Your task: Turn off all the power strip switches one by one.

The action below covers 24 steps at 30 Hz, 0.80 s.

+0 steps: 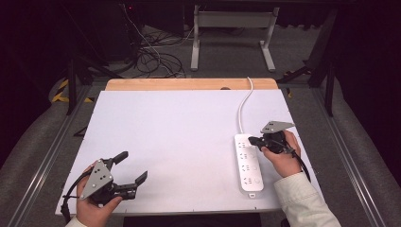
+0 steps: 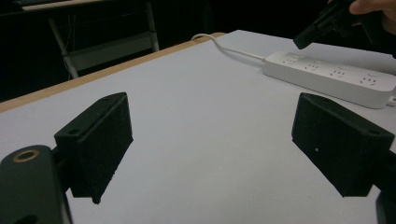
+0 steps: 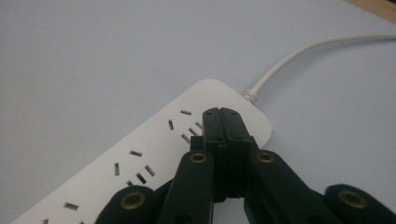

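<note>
left gripper [image 1: 133,169] is resting low over the near left part of the white tabletop [image 1: 179,142], jaws spread wide, nothing between them; in the left gripper view the bare surface is lying between the two black pads [image 2: 100,140]. the hand [image 1: 97,201] is wrapping the body from below.

right gripper [image 1: 252,140] is sitting well to the right of the left one, jaws pressed together with nothing pinched, tip pointing at the far end of the white power strip [image 1: 249,163]. in the right gripper view the closed tips [image 3: 222,122] are hovering over or touching the strip's last socket; contact cannot be told. the strip is lying flat directly under this gripper, running back toward the person. its white cable [image 1: 244,106] is leading away beyond the tip toward the wooden far edge [image 1: 189,84].
</note>
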Each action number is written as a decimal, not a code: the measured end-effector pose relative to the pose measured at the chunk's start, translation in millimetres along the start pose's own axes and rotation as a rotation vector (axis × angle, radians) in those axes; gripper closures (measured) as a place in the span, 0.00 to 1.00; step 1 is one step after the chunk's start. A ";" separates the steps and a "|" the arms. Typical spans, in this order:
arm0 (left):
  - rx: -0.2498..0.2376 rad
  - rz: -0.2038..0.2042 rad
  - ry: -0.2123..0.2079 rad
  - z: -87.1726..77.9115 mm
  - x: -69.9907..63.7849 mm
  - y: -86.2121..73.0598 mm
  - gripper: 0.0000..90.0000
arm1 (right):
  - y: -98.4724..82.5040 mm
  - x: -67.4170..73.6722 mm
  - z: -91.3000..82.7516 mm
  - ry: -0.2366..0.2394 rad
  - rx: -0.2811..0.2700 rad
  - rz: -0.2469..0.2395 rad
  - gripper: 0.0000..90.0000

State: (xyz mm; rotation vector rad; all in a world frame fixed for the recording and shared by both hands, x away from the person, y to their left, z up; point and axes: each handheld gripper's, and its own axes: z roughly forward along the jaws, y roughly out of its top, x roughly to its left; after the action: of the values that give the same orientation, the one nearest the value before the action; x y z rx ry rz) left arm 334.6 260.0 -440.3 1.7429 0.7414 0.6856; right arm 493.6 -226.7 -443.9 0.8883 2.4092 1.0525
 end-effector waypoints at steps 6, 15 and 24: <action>0.004 -0.003 -0.001 0.3 -0.2 -0.5 0.14 | -2.9 -1.3 5.2 0.000 0.036 0.009 1.00; 0.007 -0.007 -0.002 0.2 -0.3 -0.7 0.14 | -5.1 -1.5 9.9 0.003 0.050 0.017 1.00; 0.004 -0.010 0.000 -0.1 -0.1 -0.7 0.14 | -6.8 -0.1 12.0 -0.011 0.059 0.014 1.00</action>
State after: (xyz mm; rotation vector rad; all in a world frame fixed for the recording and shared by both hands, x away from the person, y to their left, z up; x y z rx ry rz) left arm 334.4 260.2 -441.0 1.7423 0.7513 0.6774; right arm 497.5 -224.0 -456.9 0.9289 2.4398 0.9840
